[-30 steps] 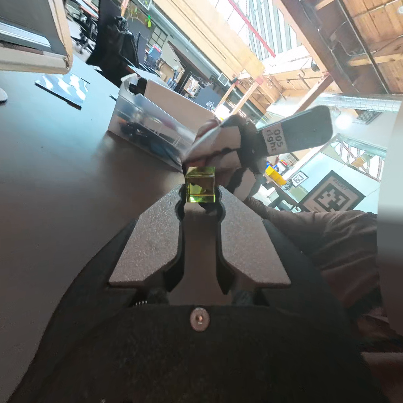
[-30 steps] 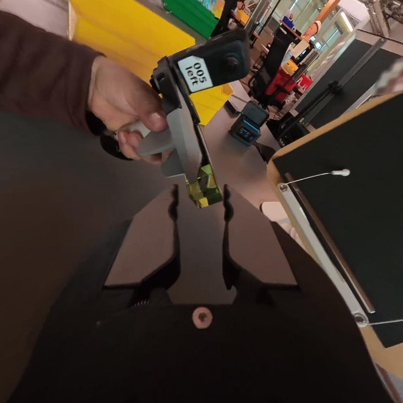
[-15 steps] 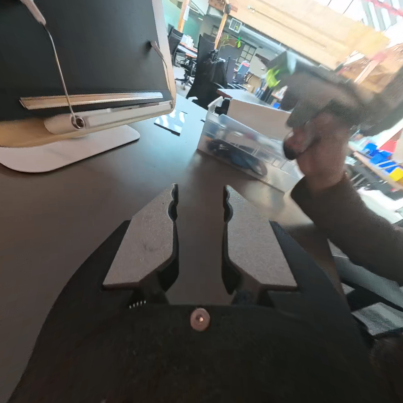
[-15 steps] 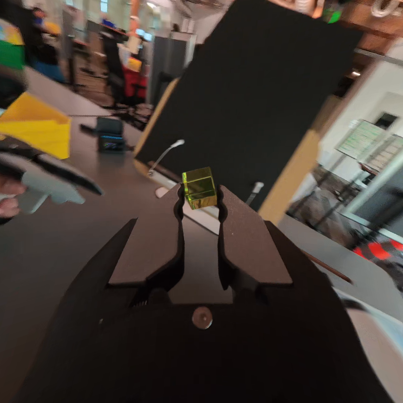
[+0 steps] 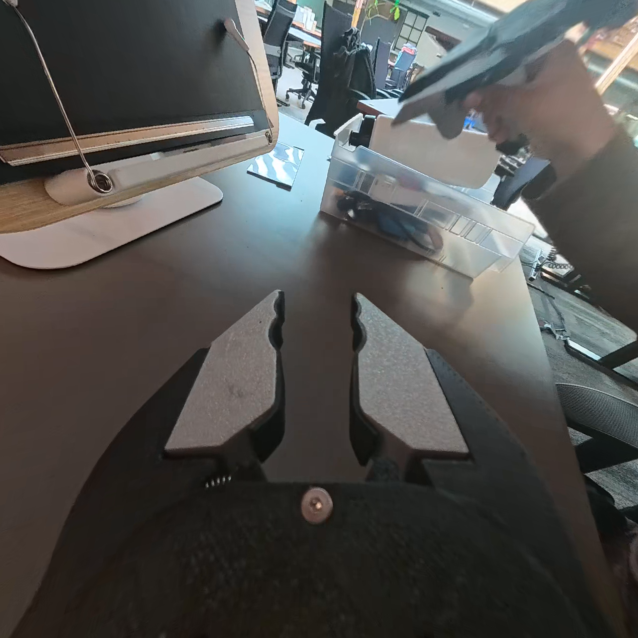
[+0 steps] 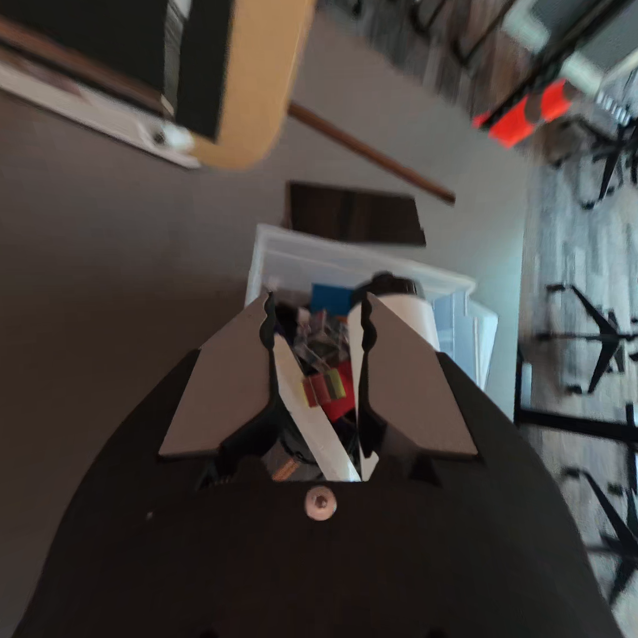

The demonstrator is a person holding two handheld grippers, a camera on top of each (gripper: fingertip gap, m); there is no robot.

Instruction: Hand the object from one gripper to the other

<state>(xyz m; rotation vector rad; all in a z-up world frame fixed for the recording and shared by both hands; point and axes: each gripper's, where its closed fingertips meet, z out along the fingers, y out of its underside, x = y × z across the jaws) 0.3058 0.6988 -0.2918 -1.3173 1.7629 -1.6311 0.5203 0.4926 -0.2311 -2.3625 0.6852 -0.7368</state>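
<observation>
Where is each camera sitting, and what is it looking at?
Left wrist view: sits on the left gripper, low over the dark table, facing the clear bin and a stand; the right gripper and the person's hand show top right.
Right wrist view: sits on the right gripper, looking steeply down into the clear bin; only its own open fingers show.
Shared: bin, table, stand.

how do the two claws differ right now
The left claw hangs low over bare dark table; the right claw points down into the clear bin of clutter. The left view is sharp, the right blurred. Both are open and hold nothing.
</observation>
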